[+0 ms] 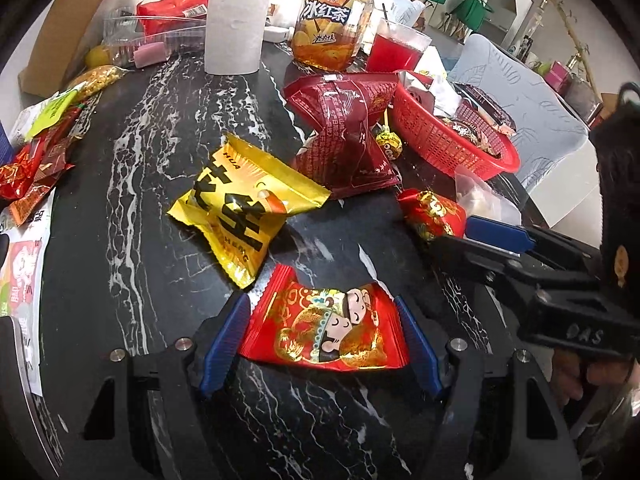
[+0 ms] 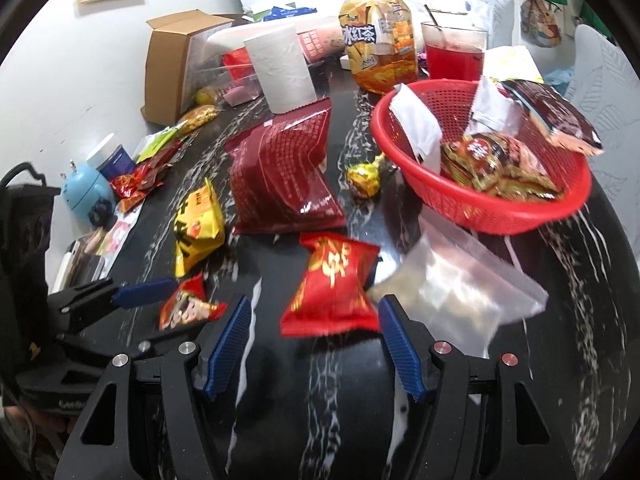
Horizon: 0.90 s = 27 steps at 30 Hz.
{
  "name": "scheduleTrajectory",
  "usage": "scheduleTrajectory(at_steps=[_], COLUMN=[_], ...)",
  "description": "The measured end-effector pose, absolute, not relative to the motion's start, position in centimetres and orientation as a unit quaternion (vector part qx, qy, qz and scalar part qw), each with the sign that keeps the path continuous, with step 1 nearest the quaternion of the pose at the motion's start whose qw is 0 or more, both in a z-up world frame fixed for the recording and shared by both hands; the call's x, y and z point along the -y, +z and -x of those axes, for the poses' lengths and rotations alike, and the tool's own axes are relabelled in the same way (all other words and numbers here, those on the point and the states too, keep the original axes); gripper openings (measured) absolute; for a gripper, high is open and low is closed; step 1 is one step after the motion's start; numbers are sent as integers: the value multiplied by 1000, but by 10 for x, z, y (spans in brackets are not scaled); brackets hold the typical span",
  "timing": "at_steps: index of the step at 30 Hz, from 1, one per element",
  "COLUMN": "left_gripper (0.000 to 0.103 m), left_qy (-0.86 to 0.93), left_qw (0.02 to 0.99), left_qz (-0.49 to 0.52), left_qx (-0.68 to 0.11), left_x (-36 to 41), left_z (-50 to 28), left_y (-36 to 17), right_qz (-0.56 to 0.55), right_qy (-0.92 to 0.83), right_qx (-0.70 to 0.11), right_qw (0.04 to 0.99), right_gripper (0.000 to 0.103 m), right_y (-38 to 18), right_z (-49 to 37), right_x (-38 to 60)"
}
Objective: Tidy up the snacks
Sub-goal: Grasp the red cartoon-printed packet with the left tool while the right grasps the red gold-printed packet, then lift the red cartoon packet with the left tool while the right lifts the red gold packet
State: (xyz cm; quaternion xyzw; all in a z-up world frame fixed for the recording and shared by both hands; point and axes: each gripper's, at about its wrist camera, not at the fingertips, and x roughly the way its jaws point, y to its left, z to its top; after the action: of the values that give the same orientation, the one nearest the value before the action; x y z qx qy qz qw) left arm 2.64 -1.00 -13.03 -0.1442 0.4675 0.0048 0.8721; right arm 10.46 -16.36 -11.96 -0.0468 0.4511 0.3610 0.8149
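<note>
Straddling two red packets, we see left gripper [image 1: 322, 344] and right gripper [image 2: 314, 346] spread, not pinching; bare table [image 1: 132, 200] leftward.

left wrist: close, angled down | right wrist: likewise (both share basket [image 1: 456, 140])

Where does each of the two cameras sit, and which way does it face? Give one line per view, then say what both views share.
Left wrist: sits on the left gripper, angled down at the marble table; a red cartoon packet lies between its open fingers; the right gripper enters at right.
Right wrist: sits on the right gripper, facing the red basket; a red snack packet lies between its fingers; the left gripper shows at left.
Shared: the yellow packet, iced tea bottle, basket.
</note>
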Motion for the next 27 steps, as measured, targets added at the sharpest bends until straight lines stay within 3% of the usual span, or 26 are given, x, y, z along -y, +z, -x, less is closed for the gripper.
scheduleTrajectory(at_steps=[4,6,7,11,27], left_gripper=[64,57,54,51,51], left_qy=[7,10,12,14,-20], left_qw=[877,880,882,882,881], left_qz=[133,123,118,120,110], left_qx=[-461,-459,-456,-455,-460], left_x=[12,14,15,13,46], left_z=[-25,-24,-24,-21,5], left_y=[-131,-130,-130,-129,-129], right_qz=[55,60,63,72,76], right_qy=[358,353,351,354,359], right_qx=[-449,-452,-455,-444,-448], right_qw=[817,817,816,820,815], right_gripper=[59,45,45,38,36], right_y=[-123,-127,-130,-129,-126], right_z=[-111,-113,-113,-107,-61], right_x=[156,152,150,149,181])
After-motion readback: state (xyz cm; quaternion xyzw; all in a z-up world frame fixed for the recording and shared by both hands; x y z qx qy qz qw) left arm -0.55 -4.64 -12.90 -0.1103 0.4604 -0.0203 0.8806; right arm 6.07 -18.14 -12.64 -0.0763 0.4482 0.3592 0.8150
